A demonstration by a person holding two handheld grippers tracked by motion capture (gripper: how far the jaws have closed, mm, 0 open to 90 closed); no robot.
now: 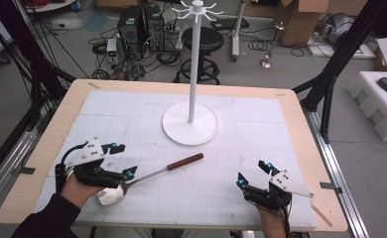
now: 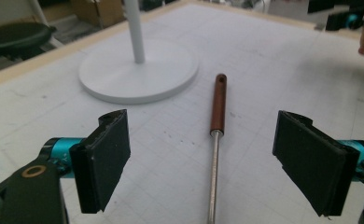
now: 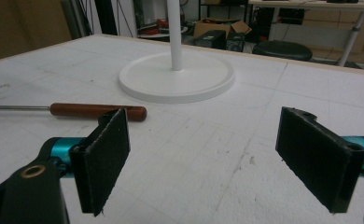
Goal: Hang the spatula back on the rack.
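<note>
The left hand-held gripper [image 1: 121, 159] hovers low over the near-left part of the worktop [image 1: 42, 148], jaws spread wide and holding nothing. A metal ladle [image 1: 147, 176] with a reddish-brown wooden handle [image 2: 218, 103] lies flat on the white gridded mat [image 1: 241, 148]; its bowl [image 1: 111, 195] sits just beside and under this gripper, and in the left gripper view the steel shaft [image 2: 213, 182] runs up between the two pads without touching either. The handle end points away from the gripper toward the white stand [image 1: 191, 119], whose round base [image 2: 138, 74] rests just beyond it. The right hand-held gripper [image 1: 253, 174] sits well apart on the near-right side, jaws likewise spread and empty, with the ladle handle off to its left.
</note>
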